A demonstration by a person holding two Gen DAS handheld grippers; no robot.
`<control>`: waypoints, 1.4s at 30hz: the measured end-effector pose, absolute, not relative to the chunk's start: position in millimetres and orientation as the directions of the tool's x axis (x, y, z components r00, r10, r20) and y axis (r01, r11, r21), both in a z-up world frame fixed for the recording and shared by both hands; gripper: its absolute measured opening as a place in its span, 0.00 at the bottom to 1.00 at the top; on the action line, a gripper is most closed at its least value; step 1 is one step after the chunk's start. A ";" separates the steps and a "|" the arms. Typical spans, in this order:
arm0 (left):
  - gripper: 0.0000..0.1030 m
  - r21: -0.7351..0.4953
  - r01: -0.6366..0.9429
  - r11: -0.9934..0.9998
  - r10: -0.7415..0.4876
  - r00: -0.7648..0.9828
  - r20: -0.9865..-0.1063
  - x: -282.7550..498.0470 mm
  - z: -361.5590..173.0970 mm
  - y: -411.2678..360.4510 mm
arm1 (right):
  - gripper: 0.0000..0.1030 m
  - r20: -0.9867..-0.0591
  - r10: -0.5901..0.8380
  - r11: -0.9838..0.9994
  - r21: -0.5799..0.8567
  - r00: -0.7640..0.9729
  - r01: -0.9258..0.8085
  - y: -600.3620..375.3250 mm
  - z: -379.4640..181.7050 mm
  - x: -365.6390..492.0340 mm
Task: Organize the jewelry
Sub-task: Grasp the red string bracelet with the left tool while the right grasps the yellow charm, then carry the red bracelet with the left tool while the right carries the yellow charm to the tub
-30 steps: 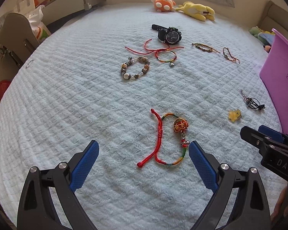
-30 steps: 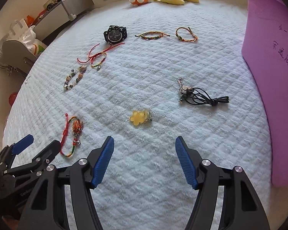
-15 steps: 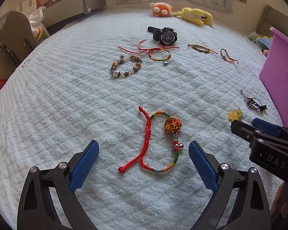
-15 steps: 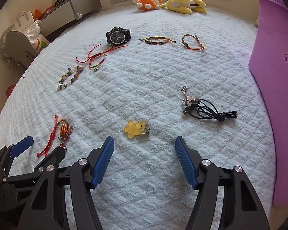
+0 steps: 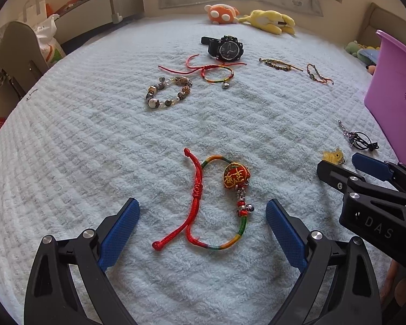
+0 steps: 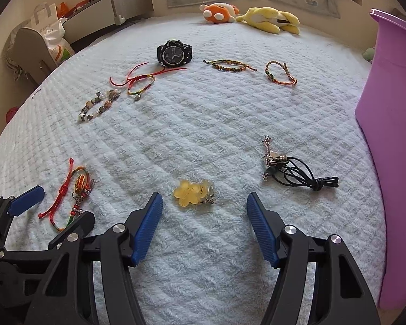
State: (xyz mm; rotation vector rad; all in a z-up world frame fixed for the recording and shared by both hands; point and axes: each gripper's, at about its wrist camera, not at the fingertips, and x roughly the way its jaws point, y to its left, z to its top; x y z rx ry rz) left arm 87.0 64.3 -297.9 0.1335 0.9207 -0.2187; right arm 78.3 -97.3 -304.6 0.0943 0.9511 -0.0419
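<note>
My left gripper is open and empty, its blue pads on either side of a red cord bracelet with a red charm lying on the pale quilt. That bracelet also shows in the right wrist view. My right gripper is open and empty just short of a yellow flower clip. A black cord necklace lies to its right. Farther off lie a beaded bracelet, a red string bracelet, a black watch and two woven bracelets.
A purple box stands along the right edge of the bed. Two plush toys lie at the far edge. A chair and bags stand beyond the left edge. The right gripper shows at the right of the left wrist view.
Both grippers have moved forward and lower over the quilt. The red charm bracelet now lies between the left pads, and the yellow clip is closer to the right pads.
</note>
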 end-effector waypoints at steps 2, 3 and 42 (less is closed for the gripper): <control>0.87 0.021 0.250 0.968 -0.134 0.587 -0.799 86.5 -298.4 63.6 | 0.61 -0.811 0.000 0.996 0.053 0.585 0.074 -96.8 -305.4 78.2; 0.85 0.023 0.253 0.967 -0.134 0.586 -0.799 86.5 -298.7 62.9 | 0.61 -0.810 -0.003 0.996 0.050 0.587 0.074 -96.3 -305.7 78.2; 0.08 0.039 0.308 0.951 -0.162 0.601 -0.782 84.5 -281.6 59.8 | 0.18 -0.798 -0.042 0.998 -0.008 0.602 0.059 -79.3 -295.2 73.6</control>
